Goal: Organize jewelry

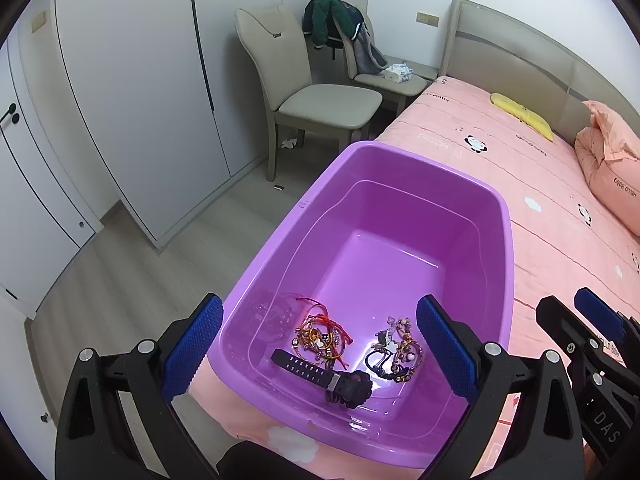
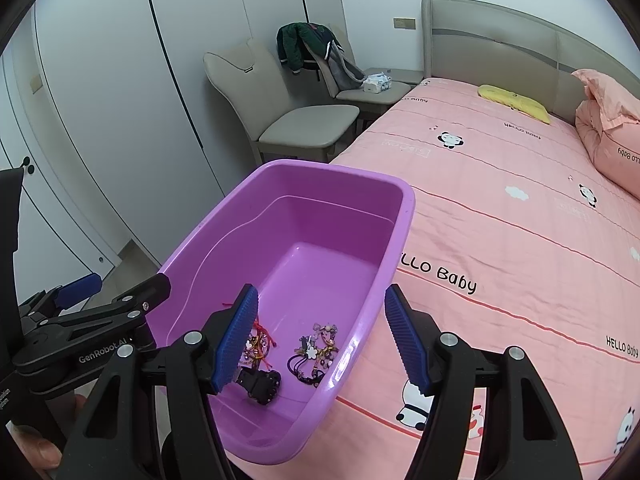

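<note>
A purple plastic tub (image 1: 496,216) (image 2: 200,240) sits on the near corner of the pink bed. In its near end lie a black watch (image 1: 332,378) (image 2: 262,386), a tangle of red and gold bracelets (image 1: 320,336) (image 2: 262,342) and a cluster of dark and beaded bracelets (image 1: 394,350) (image 2: 314,354). My left gripper (image 1: 320,352) is open and empty above the tub's near end. My right gripper (image 2: 320,340) is open and empty, straddling the tub's right rim. It also shows at the right edge of the left wrist view (image 1: 592,320).
The pink bed (image 2: 500,220) stretches right, with a yellow pad (image 2: 516,102) and a pink pillow (image 2: 612,136) near the headboard. Two beige chairs (image 1: 316,96) stand beyond, one draped with clothes. White wardrobe doors (image 1: 120,80) line the left; wood floor lies below.
</note>
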A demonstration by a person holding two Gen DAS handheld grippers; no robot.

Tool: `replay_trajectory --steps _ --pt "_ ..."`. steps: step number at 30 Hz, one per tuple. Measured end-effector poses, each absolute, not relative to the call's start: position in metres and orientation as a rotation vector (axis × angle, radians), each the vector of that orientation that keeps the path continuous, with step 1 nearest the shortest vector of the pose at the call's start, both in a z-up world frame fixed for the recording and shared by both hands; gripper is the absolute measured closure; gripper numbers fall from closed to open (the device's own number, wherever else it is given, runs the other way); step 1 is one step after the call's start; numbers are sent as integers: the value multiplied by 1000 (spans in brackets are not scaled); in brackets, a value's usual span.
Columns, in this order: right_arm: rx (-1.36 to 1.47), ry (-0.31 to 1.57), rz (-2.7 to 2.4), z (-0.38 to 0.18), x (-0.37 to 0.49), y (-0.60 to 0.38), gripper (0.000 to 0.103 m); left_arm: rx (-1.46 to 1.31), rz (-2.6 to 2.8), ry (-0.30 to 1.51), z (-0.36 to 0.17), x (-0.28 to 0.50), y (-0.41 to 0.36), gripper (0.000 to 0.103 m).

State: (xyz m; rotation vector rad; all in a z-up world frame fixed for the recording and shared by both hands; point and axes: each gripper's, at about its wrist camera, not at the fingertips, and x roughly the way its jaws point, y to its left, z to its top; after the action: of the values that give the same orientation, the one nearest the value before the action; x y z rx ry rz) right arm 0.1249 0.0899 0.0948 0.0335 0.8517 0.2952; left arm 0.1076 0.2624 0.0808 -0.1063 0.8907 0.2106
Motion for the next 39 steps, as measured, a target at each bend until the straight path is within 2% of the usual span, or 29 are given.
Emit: replay_trajectory --steps 39 --pt "41 850 285 99 122 88 40 -91 220 882 90 105 260 7"
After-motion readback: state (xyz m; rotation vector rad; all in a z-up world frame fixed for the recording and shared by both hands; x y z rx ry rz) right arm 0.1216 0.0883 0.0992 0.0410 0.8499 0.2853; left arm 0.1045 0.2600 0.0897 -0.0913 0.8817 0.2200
